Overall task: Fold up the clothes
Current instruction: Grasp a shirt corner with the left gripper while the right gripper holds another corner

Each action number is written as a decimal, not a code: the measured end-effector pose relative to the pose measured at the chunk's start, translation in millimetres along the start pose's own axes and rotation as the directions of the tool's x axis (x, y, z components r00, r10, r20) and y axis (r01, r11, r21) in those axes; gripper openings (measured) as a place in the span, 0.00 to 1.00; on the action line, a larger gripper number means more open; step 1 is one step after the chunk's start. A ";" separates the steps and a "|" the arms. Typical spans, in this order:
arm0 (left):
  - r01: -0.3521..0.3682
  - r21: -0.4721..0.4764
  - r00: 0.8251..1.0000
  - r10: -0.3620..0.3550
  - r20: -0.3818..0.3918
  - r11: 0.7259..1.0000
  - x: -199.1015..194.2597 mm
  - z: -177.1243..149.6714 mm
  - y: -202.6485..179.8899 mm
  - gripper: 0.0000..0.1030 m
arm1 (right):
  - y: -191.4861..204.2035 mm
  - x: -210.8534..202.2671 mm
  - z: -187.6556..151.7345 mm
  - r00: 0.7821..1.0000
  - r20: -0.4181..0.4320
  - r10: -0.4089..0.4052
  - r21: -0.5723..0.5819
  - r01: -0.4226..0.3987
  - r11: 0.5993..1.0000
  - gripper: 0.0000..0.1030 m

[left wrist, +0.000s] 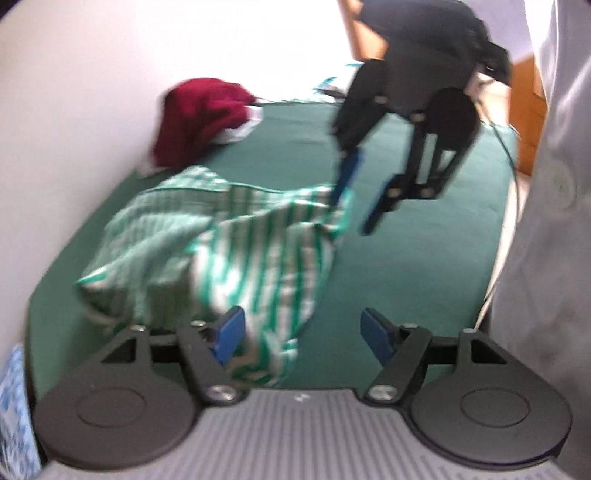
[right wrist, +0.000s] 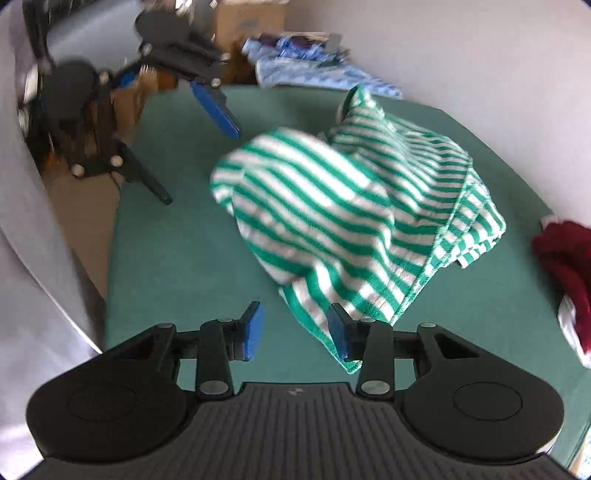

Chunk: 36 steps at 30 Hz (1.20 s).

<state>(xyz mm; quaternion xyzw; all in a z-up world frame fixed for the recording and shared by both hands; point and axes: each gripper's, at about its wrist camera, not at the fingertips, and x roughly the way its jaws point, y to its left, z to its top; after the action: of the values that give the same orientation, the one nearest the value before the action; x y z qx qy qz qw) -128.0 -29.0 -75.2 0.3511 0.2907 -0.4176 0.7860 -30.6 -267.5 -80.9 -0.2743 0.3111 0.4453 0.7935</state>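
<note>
A green-and-white striped garment (right wrist: 354,218) lies bunched in a loose heap on the green counter (right wrist: 177,251), rumpled and unfolded, with its folds rising in the middle and one edge trailing toward the near side. In the right wrist view that trailing hem runs down to the right gripper (right wrist: 295,332), whose blue fingers (right wrist: 253,330) stand apart; the cloth passes in front of the right-hand finger and lies against it, but nothing is pinched between the two. In the left wrist view the same garment (left wrist: 229,243) spreads from the middle of the counter (left wrist: 406,266) down to the left gripper (left wrist: 303,338). Its fingers (left wrist: 376,338) are also spread wide, and the striped cloth drapes over and around the left-hand finger without being clamped.

From the left wrist view the right gripper (left wrist: 360,195) hangs above the far end of the garment, tilted downward, with one blue finger touching or just at the cloth's far corner and the other well clear of it; motion blur makes the contact uncertain. From the right wrist view the left gripper (right wrist: 199,147) hovers over the counter's far left side, apart from the garment.

A dark red garment (left wrist: 199,114) with white trim sits crumpled near the counter's edge by the wall (left wrist: 74,92). A pale blue patterned cloth (right wrist: 317,74) lies beyond the counter's far end, near a cardboard box (right wrist: 247,22). A person's light grey sleeve (left wrist: 554,240) fills the side of the frame.
</note>
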 end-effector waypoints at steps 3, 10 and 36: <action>0.026 0.021 0.999 -0.025 -0.041 0.999 21.5 -4.5 4.0 0.70 | -5.8 7.9 -2.2 1.000 -0.001 -0.010 -0.006 0.010 1.000 0.43; 0.031 -0.083 0.994 -0.040 -0.100 0.996 33.7 -18.3 41.8 0.77 | -18.2 23.1 -1.2 1.000 -0.006 -0.027 -0.036 0.026 0.999 0.45; 0.166 -0.173 0.985 -0.153 0.083 0.971 -26.7 3.6 197.0 0.23 | -91.0 -29.6 65.0 0.988 0.151 0.022 0.563 -0.105 0.819 0.10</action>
<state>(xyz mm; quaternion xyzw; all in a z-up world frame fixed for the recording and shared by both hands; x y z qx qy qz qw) 29.2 59.9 7.8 0.2397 0.3272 -0.4633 0.7879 53.3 -278.2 -2.0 0.0170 0.3835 0.3761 0.8433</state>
